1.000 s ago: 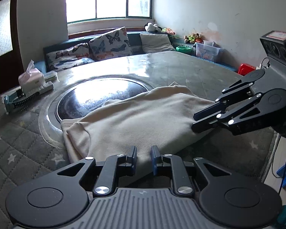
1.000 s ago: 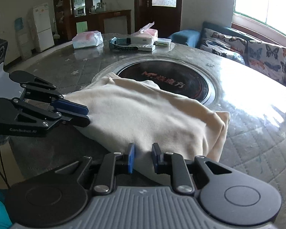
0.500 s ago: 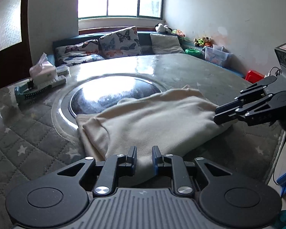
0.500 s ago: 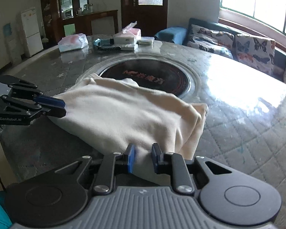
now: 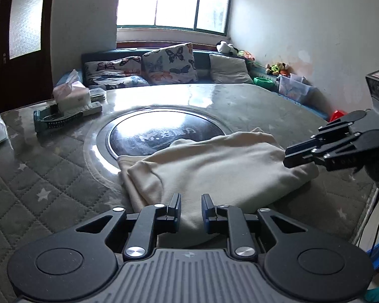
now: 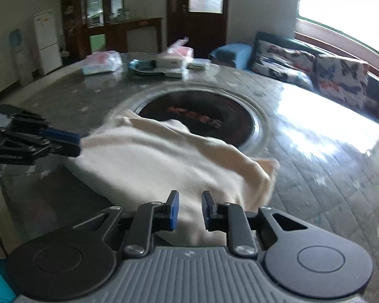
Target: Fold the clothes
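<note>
A cream garment [image 5: 214,166] lies folded on the round table, partly over the dark glass centre disc [image 5: 161,133]; it also shows in the right wrist view [image 6: 159,166]. My left gripper [image 5: 191,210] is shut on the garment's near edge, cloth pinched between its fingers. My right gripper [image 6: 189,210] is shut on the opposite near edge. Each gripper shows in the other's view: the right gripper [image 5: 290,155] at the garment's right end, the left gripper [image 6: 74,144] at its left end.
A tissue box [image 5: 70,96], a dark tray [image 5: 53,121] and a remote stand at the table's far left. A bag [image 6: 102,61] lies further back. A sofa with butterfly cushions [image 5: 169,65] runs behind the table. The quilted table edge [image 5: 366,202] is at the right.
Both grippers have pulled back towards the table's near edge, dragging the garment with them; it now covers less of the centre disc. The grip is unchanged.
</note>
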Available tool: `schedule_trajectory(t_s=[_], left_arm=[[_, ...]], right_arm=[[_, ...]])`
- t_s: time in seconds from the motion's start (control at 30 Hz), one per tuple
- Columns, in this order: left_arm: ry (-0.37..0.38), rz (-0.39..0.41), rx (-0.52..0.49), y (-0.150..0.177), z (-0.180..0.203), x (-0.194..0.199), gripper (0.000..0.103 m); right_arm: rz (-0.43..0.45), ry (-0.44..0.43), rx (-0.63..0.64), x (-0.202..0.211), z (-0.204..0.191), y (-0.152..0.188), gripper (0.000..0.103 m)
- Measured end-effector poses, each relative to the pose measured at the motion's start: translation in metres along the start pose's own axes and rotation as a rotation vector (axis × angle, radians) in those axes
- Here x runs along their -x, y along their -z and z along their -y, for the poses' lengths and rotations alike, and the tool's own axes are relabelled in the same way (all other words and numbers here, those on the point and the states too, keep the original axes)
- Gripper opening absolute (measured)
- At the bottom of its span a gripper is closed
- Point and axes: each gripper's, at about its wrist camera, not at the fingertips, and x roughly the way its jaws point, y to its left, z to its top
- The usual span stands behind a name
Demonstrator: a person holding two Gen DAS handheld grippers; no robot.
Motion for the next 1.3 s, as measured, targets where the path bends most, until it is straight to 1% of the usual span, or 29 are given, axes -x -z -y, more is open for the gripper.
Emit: schedule_trajectory(t_s=[0.07, 0.1, 0.23, 0.3, 0.43, 0.47, 0.5, 0.63, 0.7, 0.73, 0.83, 0.87, 0.93, 1.0, 1.03, 1.1, 1.2, 1.3], left_arm=[[-0.02, -0.032, 0.014, 0.005, -0.004, -0.007, 0.02], [-0.019, -0.037, 0.025, 0.007, -0.007, -0.008, 0.02], [-0.007, -0.018, 0.056, 0.004, -0.013, 0.0, 0.02], [-0.025, -0.008, 0.062, 0.001, -0.017, 0.005, 0.02], [-0.071, 0.002, 0.107, -0.003, -0.033, 0.011, 0.02], [-0.081, 0.003, 0.126, -0.004, -0.038, 0.011, 0.02], [-0.088, 0.001, 0.149, -0.006, -0.042, 0.012, 0.02], [-0.113, 0.002, 0.218, -0.01, -0.057, 0.016, 0.021], [-0.108, 0.002, 0.261, -0.011, -0.063, 0.018, 0.023], [-0.104, 0.001, 0.283, -0.012, -0.065, 0.018, 0.026], [-0.094, -0.004, 0.338, -0.014, -0.069, 0.019, 0.028], [-0.09, -0.006, 0.353, -0.014, -0.07, 0.018, 0.029], [-0.083, -0.012, 0.4, -0.013, -0.073, 0.017, 0.037], [-0.072, -0.02, 0.459, -0.012, -0.077, 0.015, 0.04], [-0.062, -0.023, 0.497, -0.011, -0.079, 0.013, 0.041], [-0.038, -0.028, 0.575, -0.01, -0.084, 0.01, 0.044], [-0.013, -0.031, 0.673, -0.01, -0.09, 0.003, 0.048], [0.001, -0.03, 0.751, -0.01, -0.092, -0.003, 0.05]], right_arm=[[0.0, -0.025, 0.034, -0.002, -0.01, -0.005, 0.019], [-0.001, -0.036, 0.05, -0.004, -0.016, -0.007, 0.019], [-0.005, -0.078, 0.114, -0.01, -0.036, -0.018, 0.019], [-0.007, -0.103, 0.155, -0.013, -0.047, -0.024, 0.019], [-0.017, -0.161, 0.252, -0.022, -0.075, -0.034, 0.02], [-0.02, -0.177, 0.276, -0.025, -0.082, -0.035, 0.023], [-0.022, -0.193, 0.301, -0.028, -0.09, -0.037, 0.028], [-0.011, -0.225, 0.412, -0.038, -0.12, -0.041, 0.033], [-0.002, -0.23, 0.461, -0.043, -0.134, -0.042, 0.04], [0.001, -0.231, 0.482, -0.046, -0.139, -0.042, 0.042], [0.0, -0.23, 0.531, -0.056, -0.154, -0.041, 0.042], [-0.005, -0.226, 0.54, -0.06, -0.158, -0.04, 0.041], [-0.01, -0.2, 0.554, -0.066, -0.163, -0.038, 0.04], [-0.008, -0.172, 0.562, -0.07, -0.167, -0.036, 0.026], [-0.002, -0.162, 0.553, -0.07, -0.167, -0.036, 0.023], [0.008, -0.172, 0.505, -0.066, -0.159, -0.04, 0.015], [0.021, -0.2, 0.422, -0.06, -0.146, -0.047, 0.012], [0.036, -0.223, 0.361, -0.055, -0.136, -0.052, 0.011]])
